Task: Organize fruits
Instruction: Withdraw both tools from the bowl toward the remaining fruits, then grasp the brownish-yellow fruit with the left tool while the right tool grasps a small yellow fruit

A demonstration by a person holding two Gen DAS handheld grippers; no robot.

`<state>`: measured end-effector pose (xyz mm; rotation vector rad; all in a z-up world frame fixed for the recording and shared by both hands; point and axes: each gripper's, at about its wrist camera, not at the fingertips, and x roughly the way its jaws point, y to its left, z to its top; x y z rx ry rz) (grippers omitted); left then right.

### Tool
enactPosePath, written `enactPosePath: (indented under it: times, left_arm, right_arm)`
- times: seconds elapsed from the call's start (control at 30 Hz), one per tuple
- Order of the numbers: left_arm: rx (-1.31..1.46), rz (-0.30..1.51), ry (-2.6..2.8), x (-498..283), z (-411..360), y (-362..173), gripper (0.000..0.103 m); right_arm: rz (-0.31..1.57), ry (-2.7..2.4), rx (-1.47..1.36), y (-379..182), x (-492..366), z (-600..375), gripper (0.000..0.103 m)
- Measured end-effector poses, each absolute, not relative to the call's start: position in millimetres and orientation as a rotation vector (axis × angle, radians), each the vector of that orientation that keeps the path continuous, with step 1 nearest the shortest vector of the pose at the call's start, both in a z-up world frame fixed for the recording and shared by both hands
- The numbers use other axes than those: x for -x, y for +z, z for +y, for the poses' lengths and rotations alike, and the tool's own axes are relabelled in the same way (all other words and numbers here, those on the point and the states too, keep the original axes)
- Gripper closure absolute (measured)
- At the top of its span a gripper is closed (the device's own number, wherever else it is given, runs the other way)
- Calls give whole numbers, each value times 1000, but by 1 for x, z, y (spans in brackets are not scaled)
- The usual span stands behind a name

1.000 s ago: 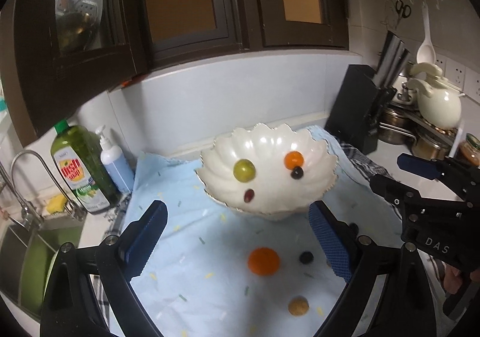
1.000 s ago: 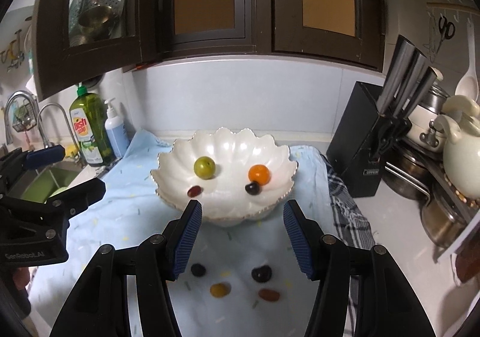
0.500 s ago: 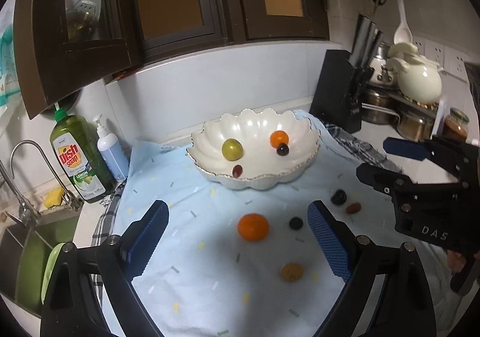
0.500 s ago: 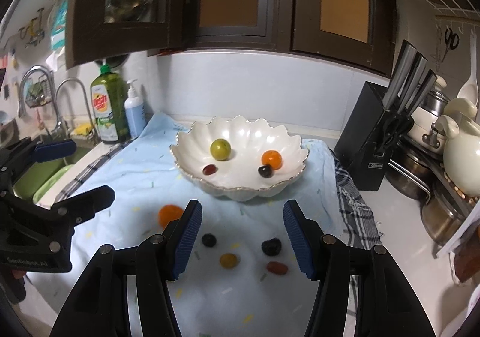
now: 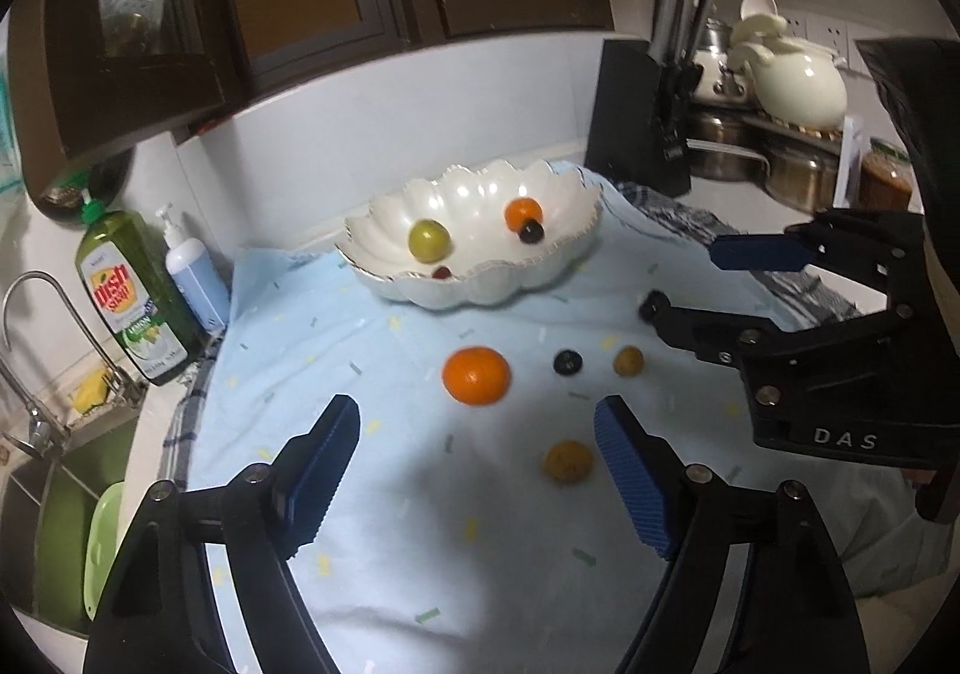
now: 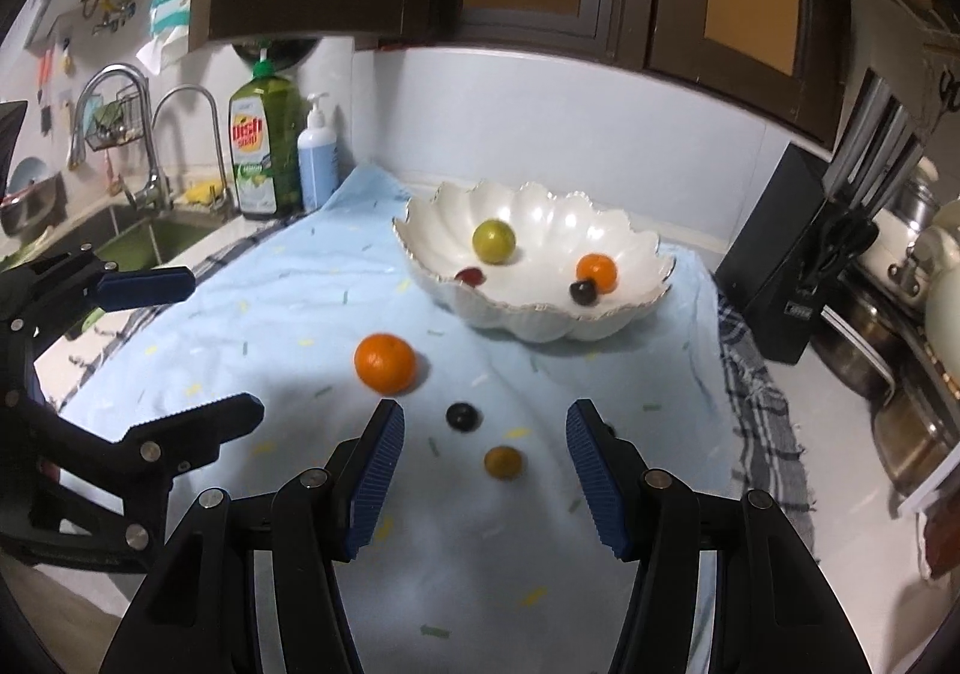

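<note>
A white scalloped bowl (image 5: 480, 291) (image 6: 528, 321) on the light-blue cloth holds a green fruit (image 5: 429, 240), a small orange (image 5: 523, 212), a dark grape and a red grape. Loose on the cloth lie a mandarin (image 5: 477, 375) (image 6: 384, 364), a dark grape (image 5: 567, 362) (image 6: 462, 416) and two small yellow fruits (image 5: 628, 361) (image 5: 569, 462). My left gripper (image 5: 475, 413) (image 6: 225, 344) hovers just short of the mandarin, its jaws closing on nothing. My right gripper (image 6: 485, 422) (image 5: 684, 281) is open above the dark grape and a yellow fruit (image 6: 503, 462).
A green dish-soap bottle (image 5: 135, 296) and a pump bottle (image 5: 195, 272) stand at the back left beside the sink faucet (image 5: 36, 314). A black knife block (image 5: 639, 122), steel pots and a cream teapot (image 5: 798, 80) crowd the right. Dark cabinets hang overhead.
Both grippers have sunk toward the cloth and drawn back from the bowl, bringing the loose fruits into view. The left jaws have narrowed. The right jaws look unchanged.
</note>
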<state>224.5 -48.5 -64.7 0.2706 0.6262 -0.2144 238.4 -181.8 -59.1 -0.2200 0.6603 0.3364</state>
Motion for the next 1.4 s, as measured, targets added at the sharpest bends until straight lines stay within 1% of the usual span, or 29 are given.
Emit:
enactPosePath:
  times: [0.17,0.23,0.37,0.53,0.6,0.93,1.1,1.33,1.4]
  left_arm:
    - [-293,673,-239,-230,-56,-81,31]
    - [-291,689,-254,-231,-59,-87,32]
    - [-290,715,-267,-236,-65,-97,37]
    - [-279,747,-279,-244,-68,-109,40]
    - [-275,766,-283,-247,-69,-115,43]
    - [-261,825,-325,-262,-76,-133,56]
    - [-264,849,-354,-268,-80,-138,65]
    - [-243,879,-386,-274,-80,-141,74]
    - [-227,886,-392,-276,-79,-141,74]
  right_arm:
    - [699,329,208,-74,-245,-184,46]
    - [711,325,203,-78,-248,-185,46]
    - [733,318,189,-87,-254,-186,46]
    - [759,320,183,-98,-262,-184,47]
    - [774,323,183,-102,-265,-184,51]
    - [873,321,112,-125,-287,-191,59]
    - [907,326,99,-134,-295,-190,61]
    - [926,321,97,-140,-303,-189,64]
    - [932,323,96,-142,-305,-188,69]
